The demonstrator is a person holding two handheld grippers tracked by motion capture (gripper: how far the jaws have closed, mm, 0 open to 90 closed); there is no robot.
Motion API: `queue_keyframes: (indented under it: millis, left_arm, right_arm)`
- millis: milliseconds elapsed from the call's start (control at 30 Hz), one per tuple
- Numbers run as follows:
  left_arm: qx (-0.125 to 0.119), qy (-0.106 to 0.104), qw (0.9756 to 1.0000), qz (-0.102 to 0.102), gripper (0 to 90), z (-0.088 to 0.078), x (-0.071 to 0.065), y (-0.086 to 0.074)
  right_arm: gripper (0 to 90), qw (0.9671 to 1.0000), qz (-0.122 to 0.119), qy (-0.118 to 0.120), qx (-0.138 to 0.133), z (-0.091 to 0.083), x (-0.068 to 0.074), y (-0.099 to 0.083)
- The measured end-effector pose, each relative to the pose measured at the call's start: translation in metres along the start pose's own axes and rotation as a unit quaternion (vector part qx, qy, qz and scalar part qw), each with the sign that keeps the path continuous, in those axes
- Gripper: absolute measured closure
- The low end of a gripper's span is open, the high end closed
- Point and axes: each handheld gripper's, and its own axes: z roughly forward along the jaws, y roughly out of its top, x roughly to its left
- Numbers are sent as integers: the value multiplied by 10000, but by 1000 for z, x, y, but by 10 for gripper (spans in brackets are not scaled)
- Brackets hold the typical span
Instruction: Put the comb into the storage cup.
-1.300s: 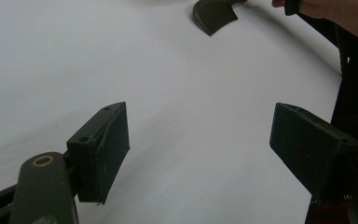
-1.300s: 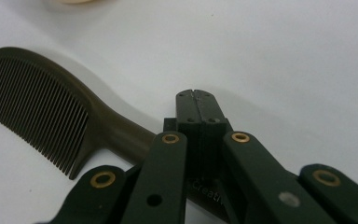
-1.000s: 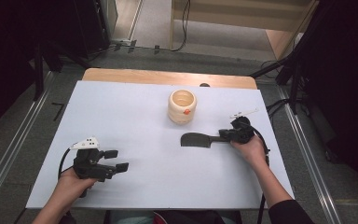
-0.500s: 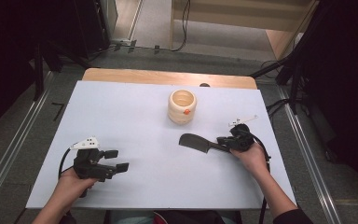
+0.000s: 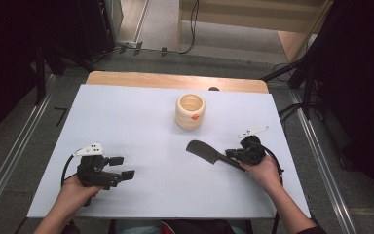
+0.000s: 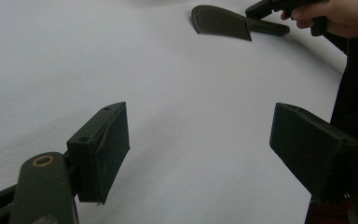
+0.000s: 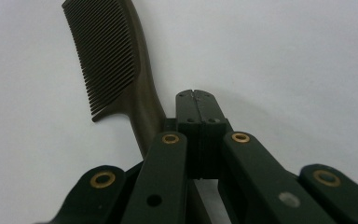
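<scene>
Two tongs in front of me, both low over the white surface (image 5: 141,122). My right tongs (image 5: 237,155) — jaws fully closed, pads pressed flat together w/ nothing between them in the right gripper view. The dark comb (image 5: 208,152) lies flat on the surface just left of those closed jaws; its handle runs under the tongs' linkage, and I can't tell whether it touches them. In the right gripper view the comb (image 7: 116,60) has its teeth facing left, handle curving down toward the jaw base. My left tongs (image 5: 119,168) sit near the front-left corner, jaws wide apart w/ bare surface between them, well apart from the comb (image 6: 221,22). A cream ribbed cup (image 5: 190,111) w/ a small orange spot stands upright farther back, near centre — apart from both tongs.
</scene>
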Motion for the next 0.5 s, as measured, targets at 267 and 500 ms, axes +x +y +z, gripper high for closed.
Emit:
queue_keyframes:
  millis: [267, 500]
  left_arm:
    - [12, -8, 10000, 10, 204, 0, 0, 0]
    - [10, 3, 10000, -3, 203, 1, 0, 0]
  right_arm:
    - [824, 9995, -39, -81, -304, -10, 2, 2]
    - [715, 9969, -261, 342, -666, -25, 20, 4]
